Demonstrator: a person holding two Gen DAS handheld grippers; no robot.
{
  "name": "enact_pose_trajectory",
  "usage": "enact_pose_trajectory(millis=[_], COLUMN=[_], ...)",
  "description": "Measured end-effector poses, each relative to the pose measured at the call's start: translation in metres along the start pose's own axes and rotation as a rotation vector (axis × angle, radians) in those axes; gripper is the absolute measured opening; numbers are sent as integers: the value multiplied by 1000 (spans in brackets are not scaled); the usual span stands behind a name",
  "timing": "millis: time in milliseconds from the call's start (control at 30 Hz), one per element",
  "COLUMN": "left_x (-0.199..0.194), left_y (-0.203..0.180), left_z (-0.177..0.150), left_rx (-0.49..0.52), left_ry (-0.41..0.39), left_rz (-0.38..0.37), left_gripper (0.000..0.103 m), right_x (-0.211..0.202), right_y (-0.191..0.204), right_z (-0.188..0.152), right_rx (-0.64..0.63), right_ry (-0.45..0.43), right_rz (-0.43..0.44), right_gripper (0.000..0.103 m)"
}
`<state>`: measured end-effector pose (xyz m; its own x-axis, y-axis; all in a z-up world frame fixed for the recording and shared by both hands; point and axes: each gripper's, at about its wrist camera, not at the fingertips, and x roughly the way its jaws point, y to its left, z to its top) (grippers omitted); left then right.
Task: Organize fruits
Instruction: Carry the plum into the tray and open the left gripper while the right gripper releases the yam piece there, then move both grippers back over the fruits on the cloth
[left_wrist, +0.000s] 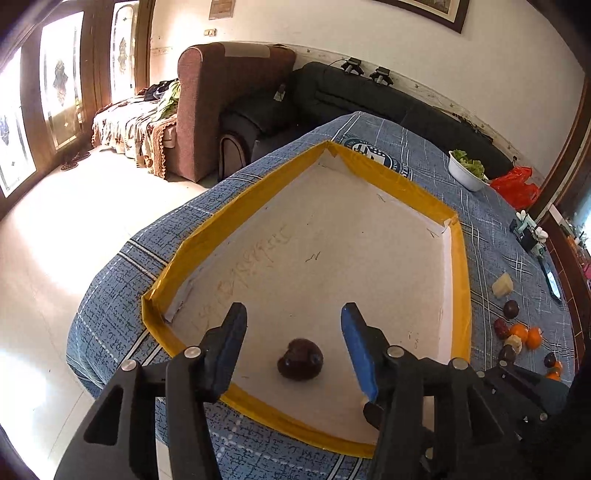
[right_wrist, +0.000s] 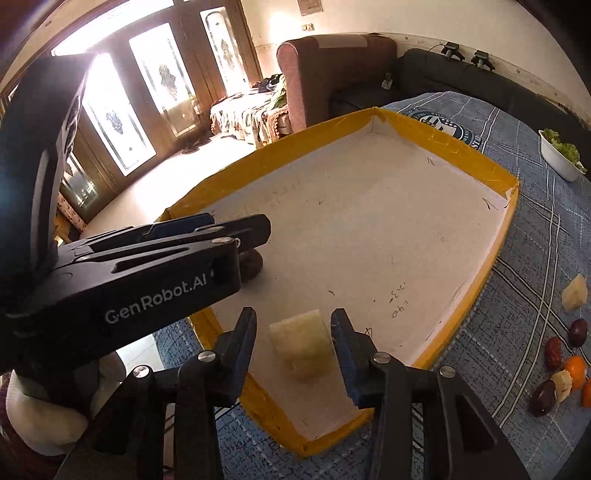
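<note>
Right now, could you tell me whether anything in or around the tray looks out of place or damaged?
Nothing looks spilled or damaged. The yellow-edged tray holds only a dark fruit and a pale chunk; its white floor carries pen scribbles.

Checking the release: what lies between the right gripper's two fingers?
A pale yellow fruit chunk on the yellow-rimmed white tray lies between the right gripper fingers, untouched; right wrist view.

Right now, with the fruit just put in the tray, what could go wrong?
The round dark fruit lies loose between the left gripper's open jaws; a nudge might roll it. The pale chunk sits close to the right gripper's jaws and could get dragged when they pull back. The two grippers work close together and might bump.
</note>
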<state>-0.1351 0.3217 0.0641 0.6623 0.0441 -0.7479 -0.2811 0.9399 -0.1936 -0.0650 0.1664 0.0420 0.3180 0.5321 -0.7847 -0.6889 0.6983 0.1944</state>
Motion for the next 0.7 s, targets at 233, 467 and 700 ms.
enact_pose_trajectory(millis=[233, 467, 700], left_x=[-35, -55, -35], left_y=[-12, -73, -157], left_z=[8, 2, -35], left_rx=[2, 139, 340], left_ry=[-77, -96, -11], left_rz=[-40, -165, -308], left_gripper=[60, 66, 66], right_x=[-62, -130, -212], right_y=[-14, -102, -210], right_z=[-8, -63, -168], right_rx=[35, 237, 608], right_ry=[-126, -211, -313], right_rz=[-28, -133, -300], right_gripper=[56, 57, 57])
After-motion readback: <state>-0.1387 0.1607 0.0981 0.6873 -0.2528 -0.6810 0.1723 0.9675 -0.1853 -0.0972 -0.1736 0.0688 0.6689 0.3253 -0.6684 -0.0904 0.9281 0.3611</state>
